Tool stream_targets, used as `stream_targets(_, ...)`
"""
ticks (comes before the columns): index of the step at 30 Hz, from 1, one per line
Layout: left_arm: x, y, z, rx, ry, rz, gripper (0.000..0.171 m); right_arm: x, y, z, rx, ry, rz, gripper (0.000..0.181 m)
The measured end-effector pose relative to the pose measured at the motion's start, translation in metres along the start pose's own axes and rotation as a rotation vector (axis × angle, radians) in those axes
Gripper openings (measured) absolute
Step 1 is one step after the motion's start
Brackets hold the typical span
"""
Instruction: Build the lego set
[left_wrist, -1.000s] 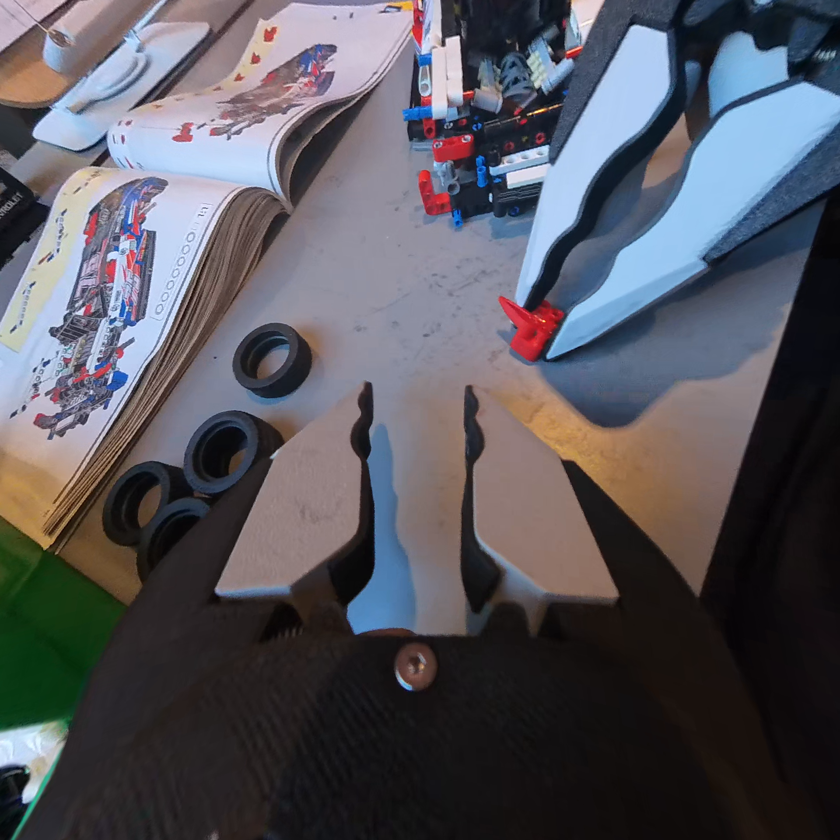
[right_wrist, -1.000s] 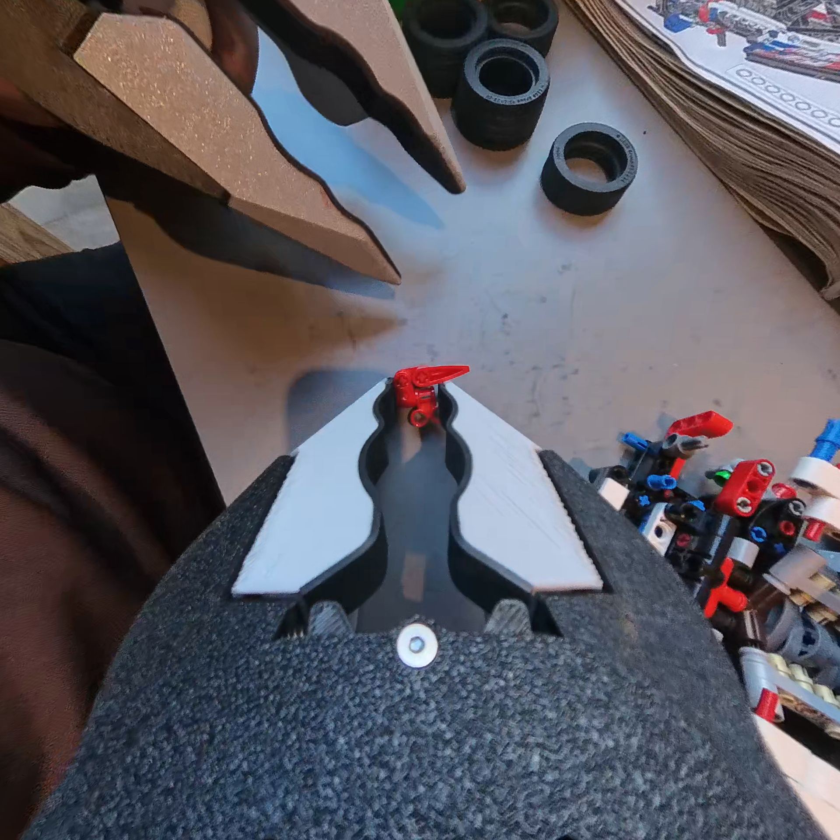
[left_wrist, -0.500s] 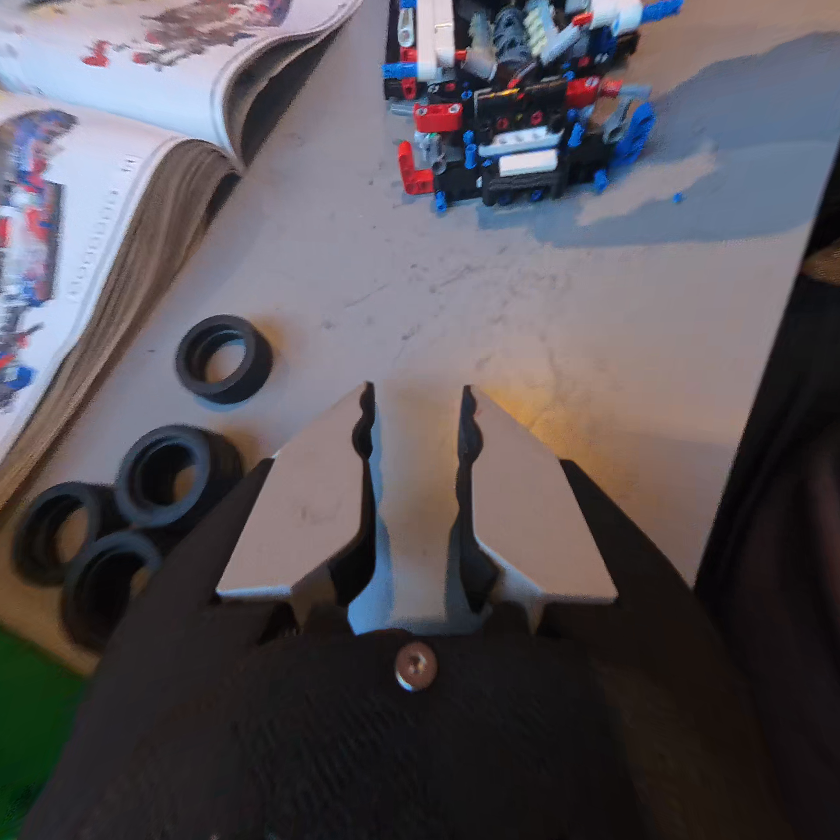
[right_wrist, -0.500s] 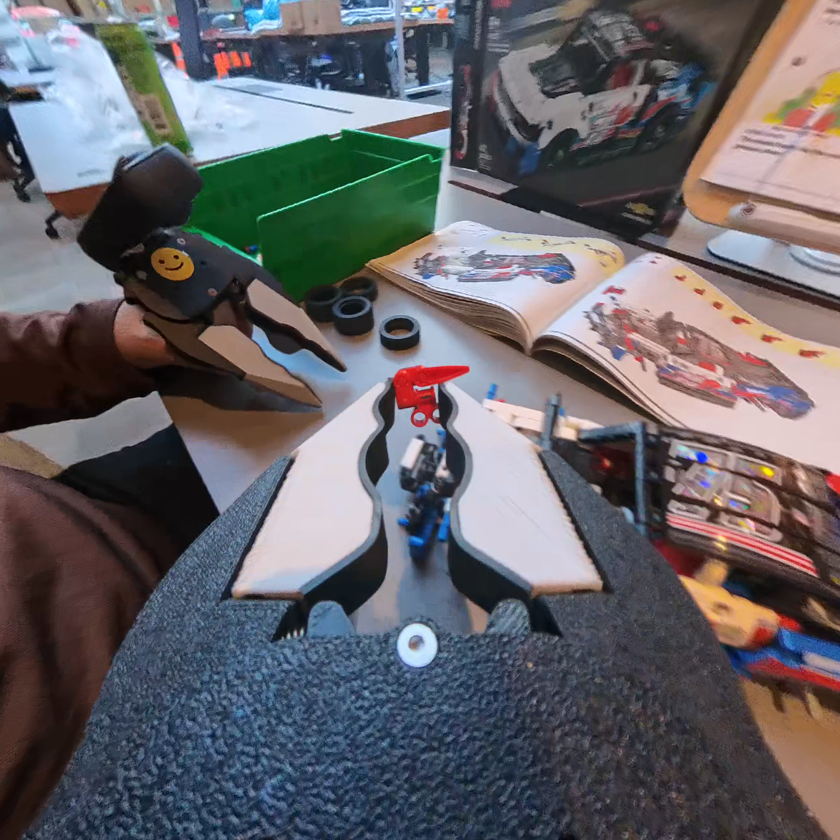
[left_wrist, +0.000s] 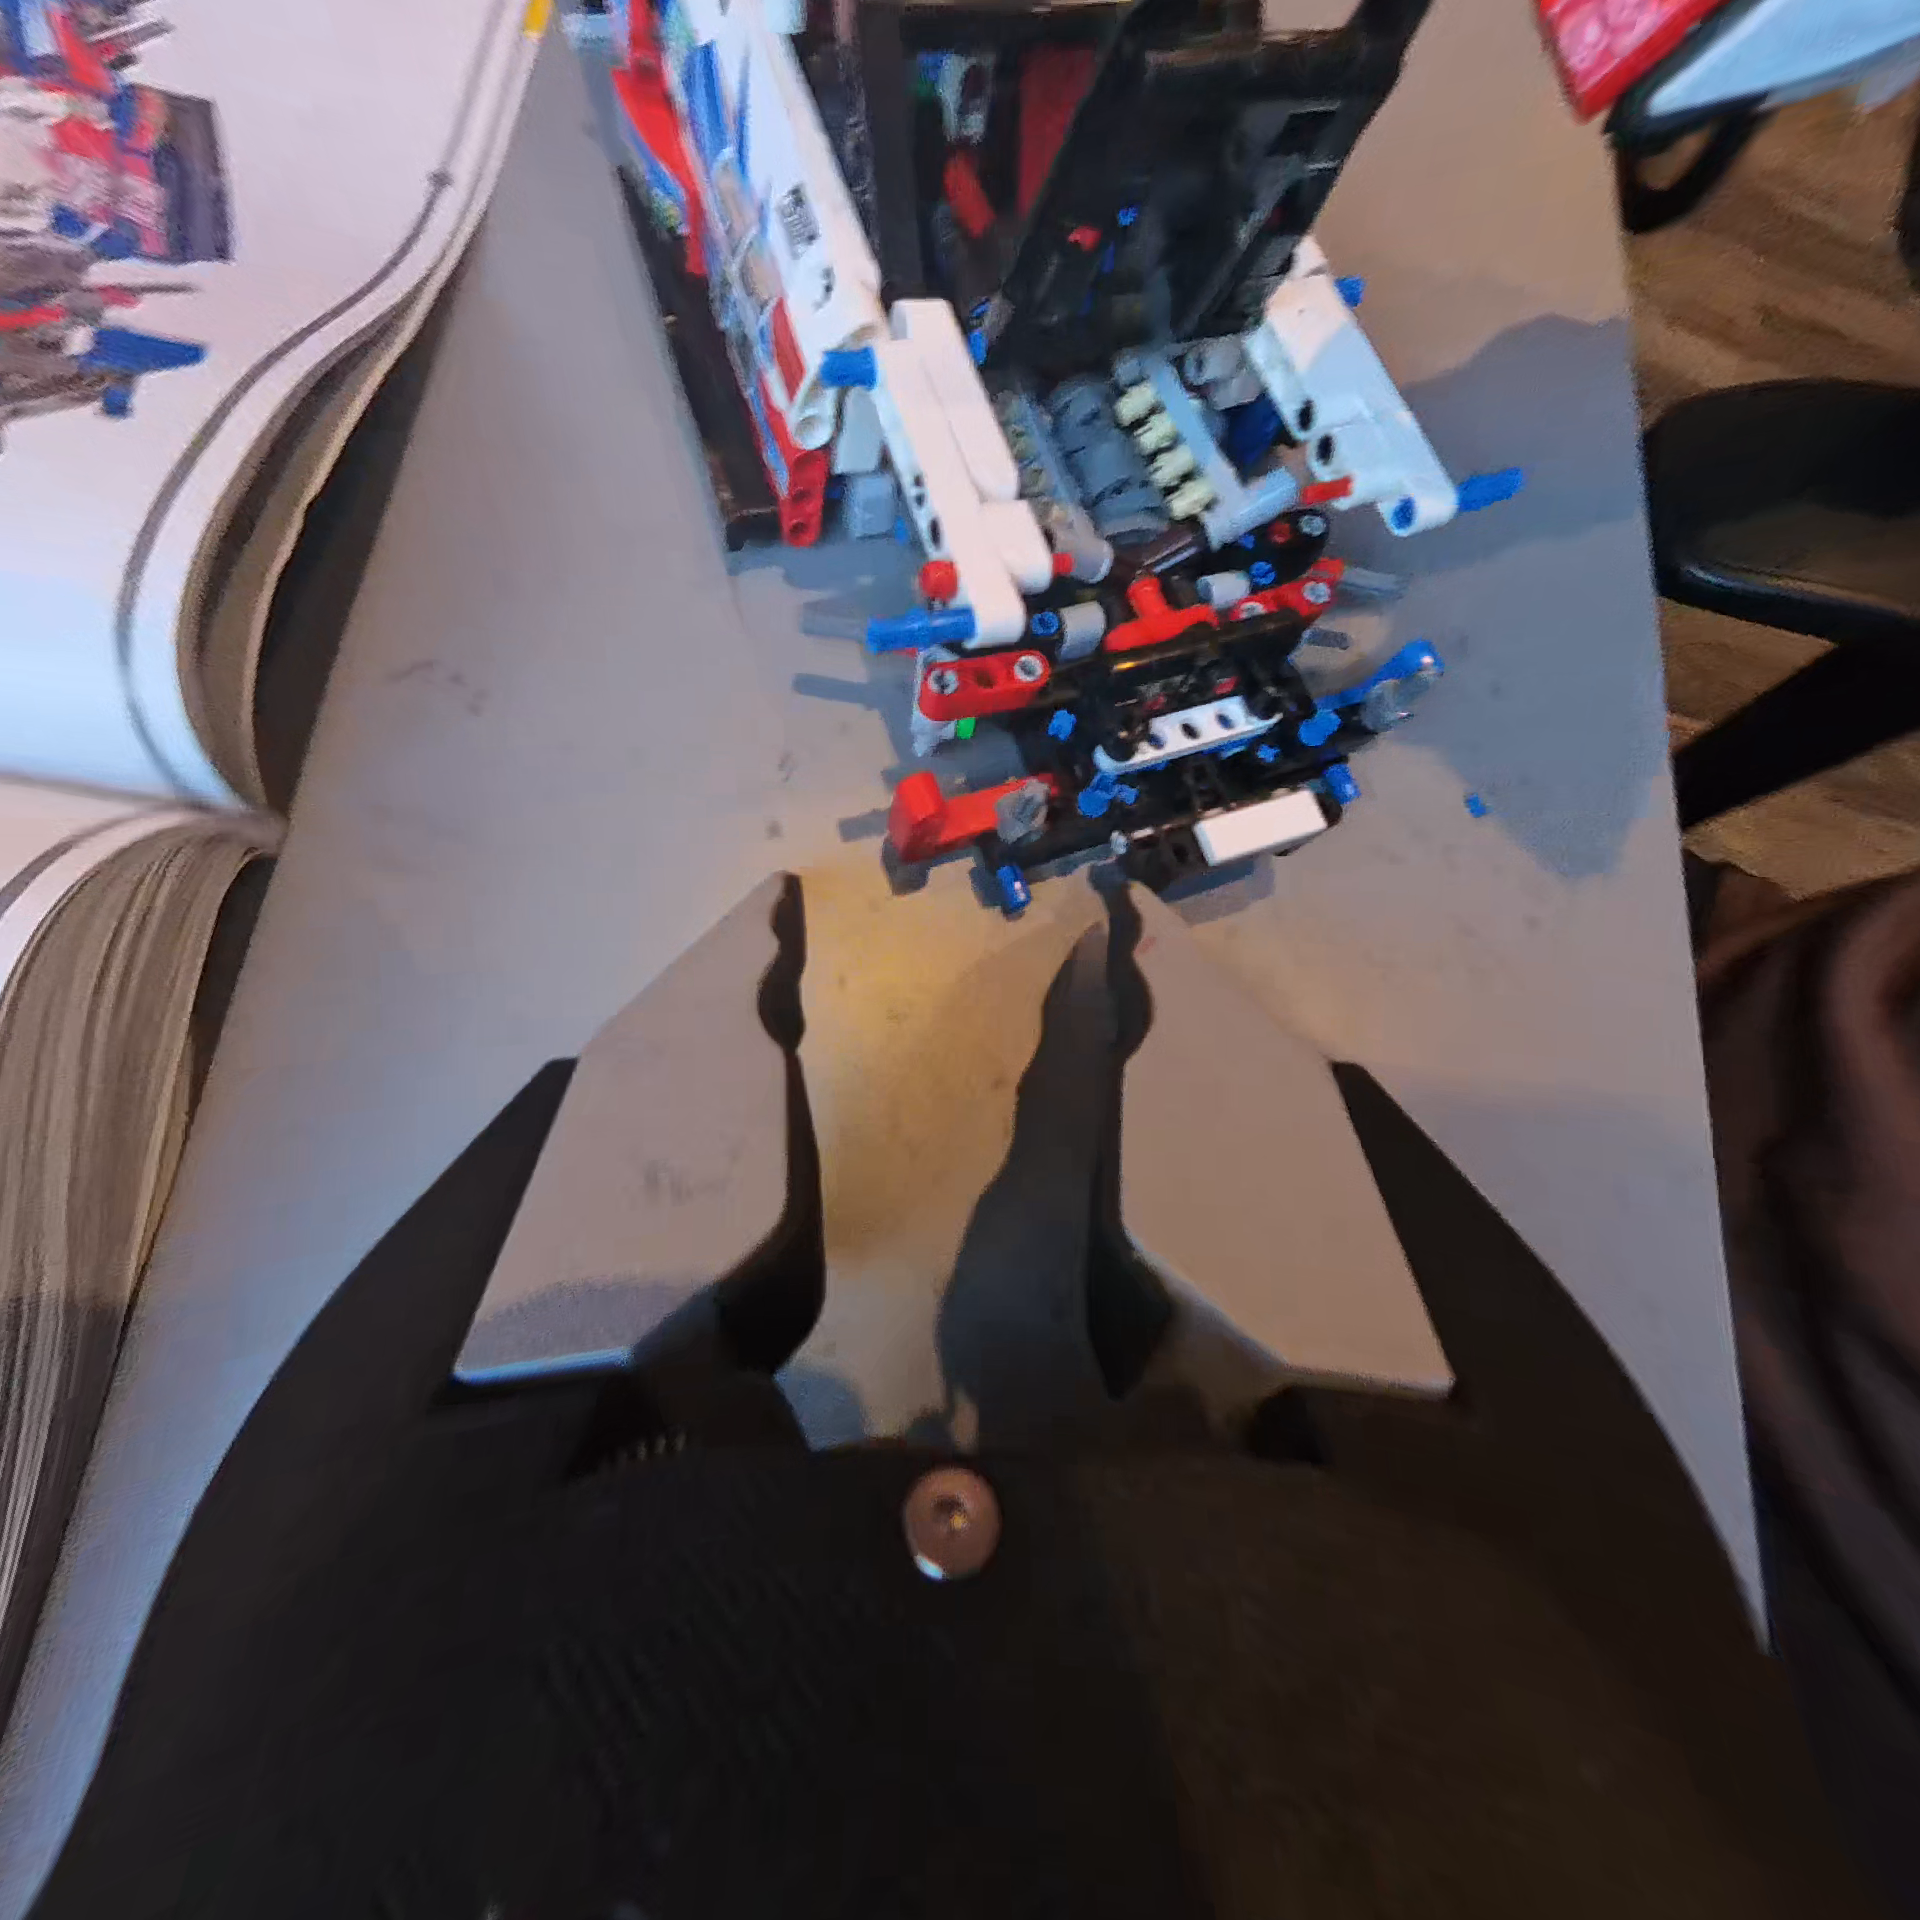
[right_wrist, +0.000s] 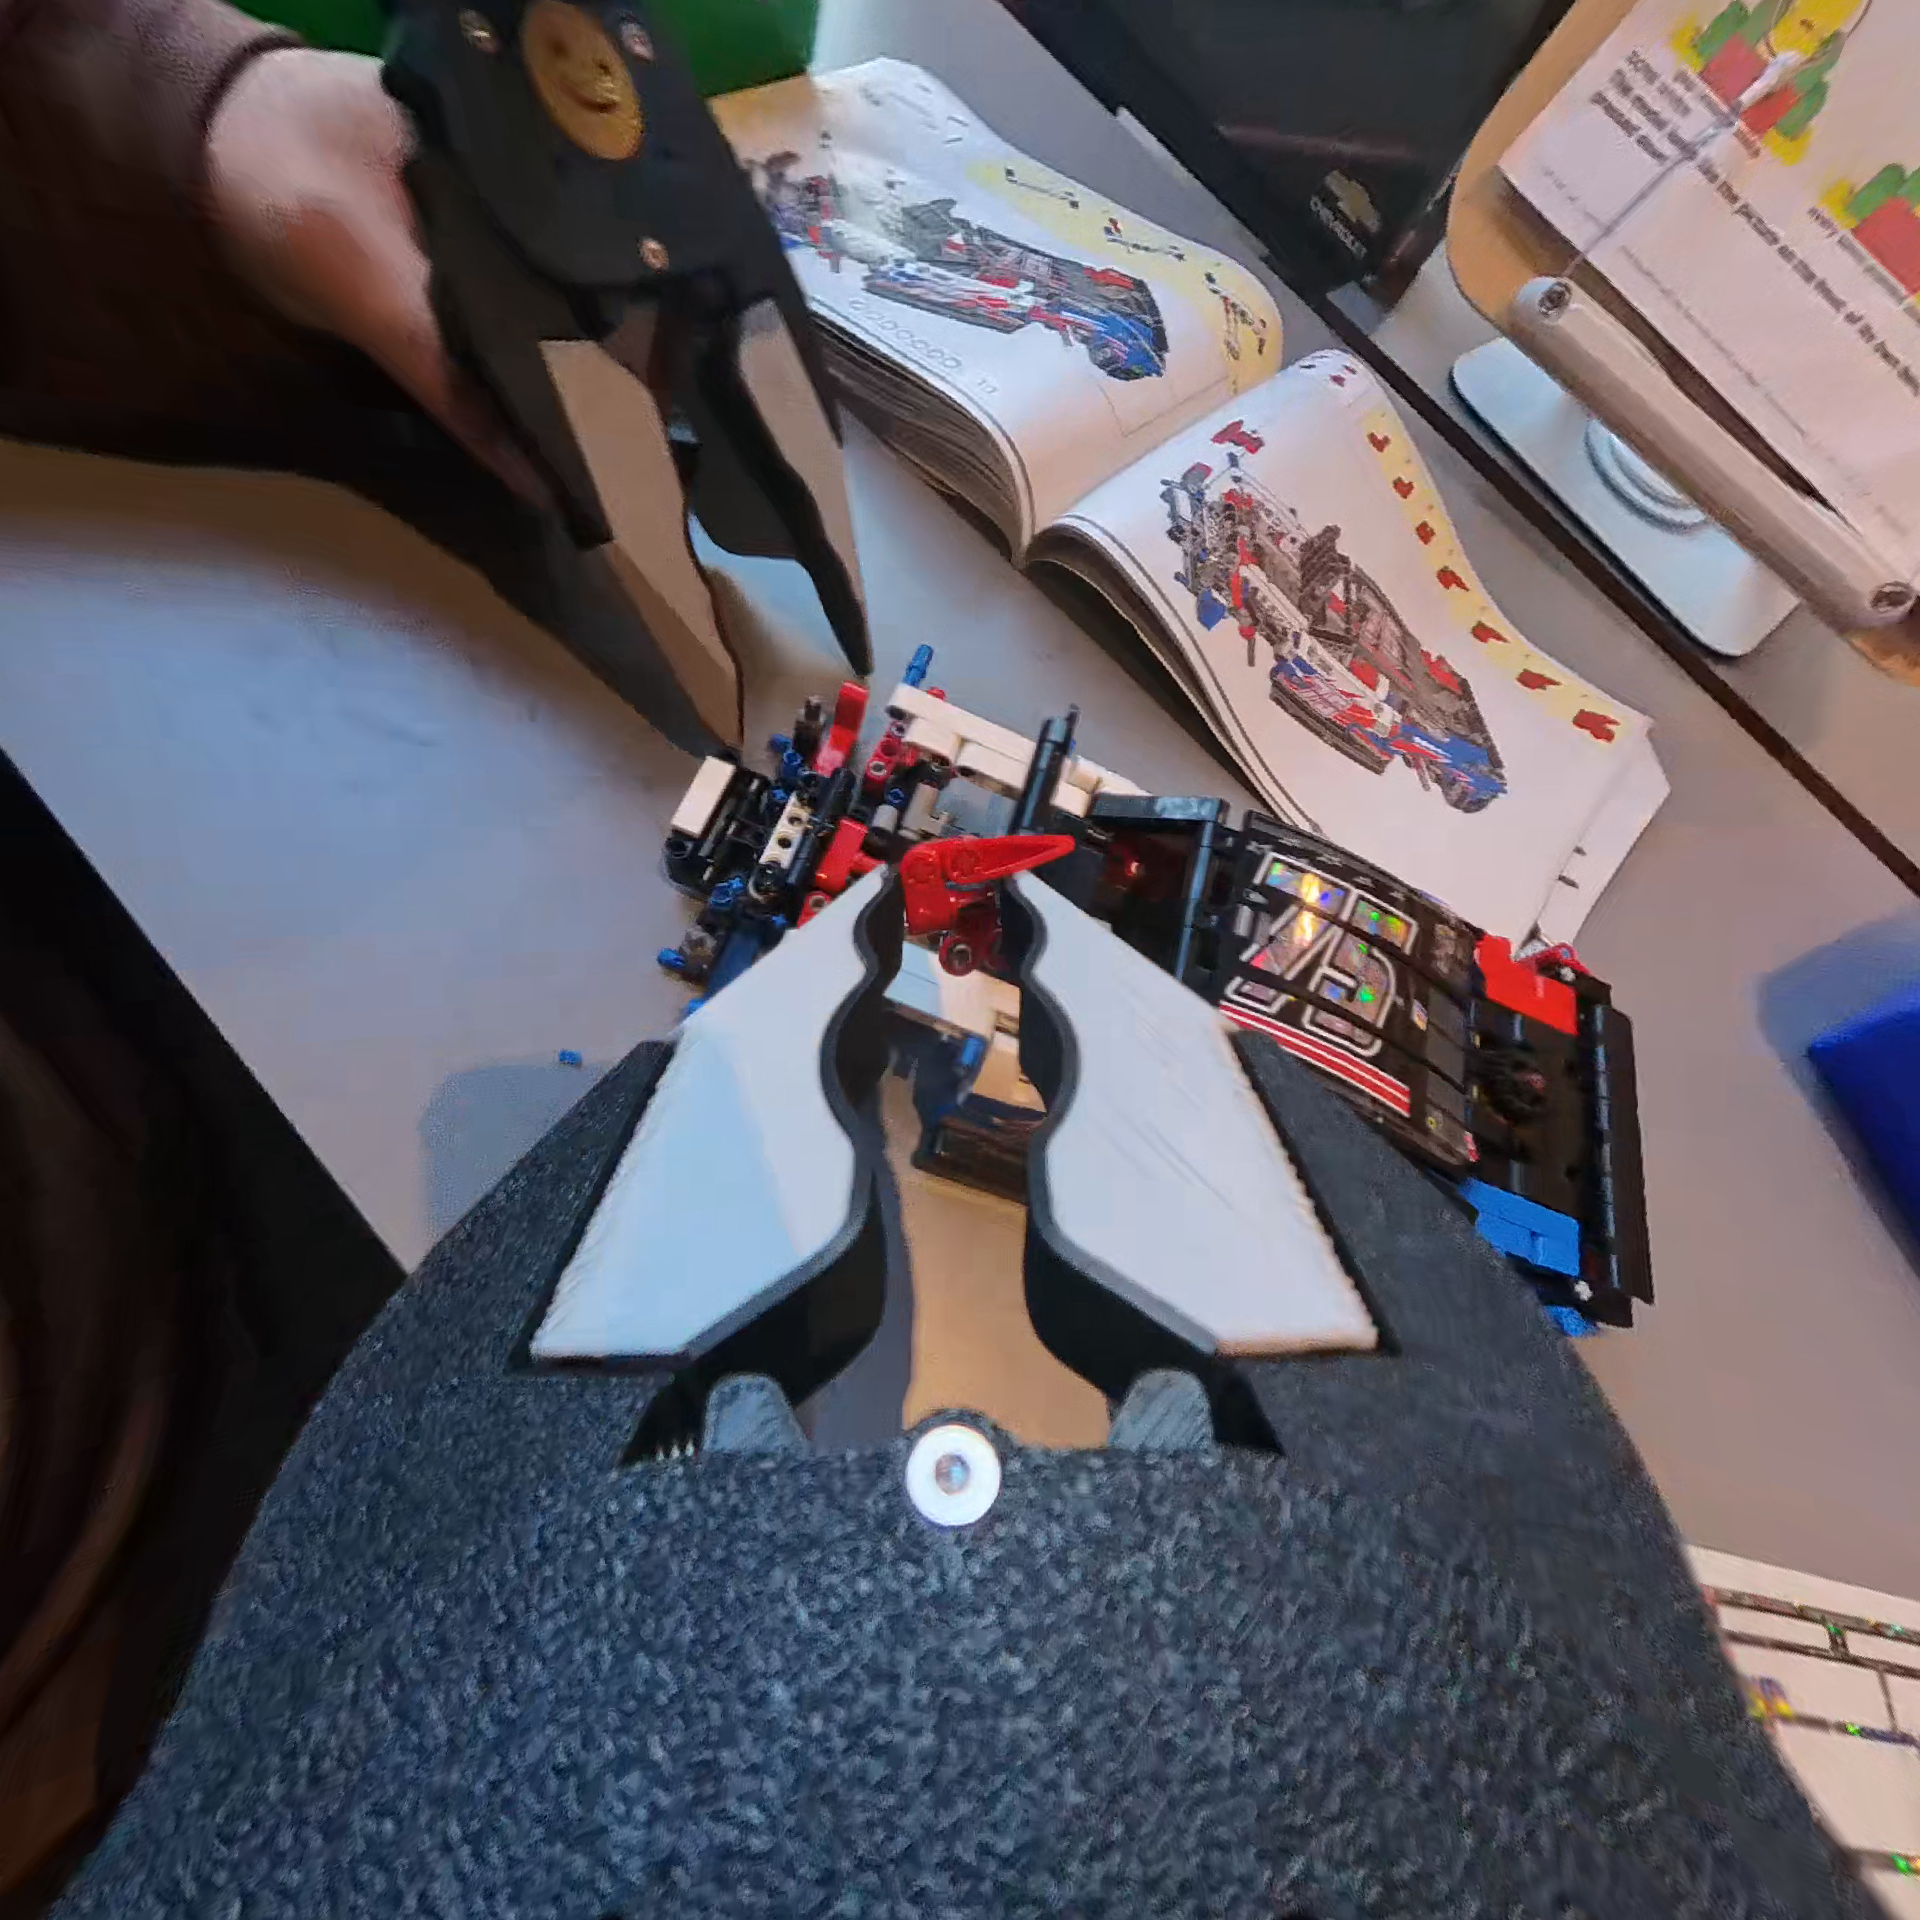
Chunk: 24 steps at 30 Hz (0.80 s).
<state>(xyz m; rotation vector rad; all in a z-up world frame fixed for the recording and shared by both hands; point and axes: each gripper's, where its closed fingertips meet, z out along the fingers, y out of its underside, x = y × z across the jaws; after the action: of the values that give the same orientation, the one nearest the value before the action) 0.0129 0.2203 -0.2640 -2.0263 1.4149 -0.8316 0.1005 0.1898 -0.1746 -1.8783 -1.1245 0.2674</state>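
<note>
While the right gripper (right_wrist: 951, 899) pinches a small red winged plastic piece (right_wrist: 971, 871), the half-built red, white and black brick car (right_wrist: 1195, 935) lies just beyond; the empty, spread left gripper (left_wrist: 951, 914) hovers nearer its front end.

Parted fingers (left_wrist: 675, 1122) face the lego model (left_wrist: 1122, 665).

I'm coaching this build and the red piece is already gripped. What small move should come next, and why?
Probably bring the left tongs down to brace the car model's near end. They are open and empty just short of it, while the right tongs hold the red piece above it.
</note>
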Motion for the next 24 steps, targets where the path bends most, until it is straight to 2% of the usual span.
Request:
stream_targets(3, 0.007, -0.001, 0.004, -0.031, 0.064, 0.04, 0.044, -0.008, 0.0, -0.002, -0.006, -0.026, -0.01, 0.018)
stream_targets(5, 0.009, -0.001, 0.007, -0.049, 0.046, 0.055, 0.038, -0.01, 0.003, -0.006, -0.014, -0.035, 0.001, 0.018)
stream_targets(12, 0.063, 0.001, 0.016, -0.017, 0.176, 0.094, 0.048, -0.009, 0.004, -0.024, -0.005, -0.036, 0.078, 0.018)
stream_targets(16, 0.073, 0.004, 0.015, -0.007, 0.146, 0.142, 0.048, -0.008, -0.003, -0.028, 0.013, -0.037, 0.083, 0.018)
stream_targets(19, 0.072, -0.002, 0.003, 0.077, 0.133, 0.122, 0.047, -0.001, -0.012, -0.031, 0.098, -0.029, 0.082, 0.018)
stream_targets(24, 0.069, -0.026, -0.026, 0.331, 0.075, 0.188, 0.041, 0.009, -0.022, -0.03, 0.308, -0.061, 0.136, 0.018)
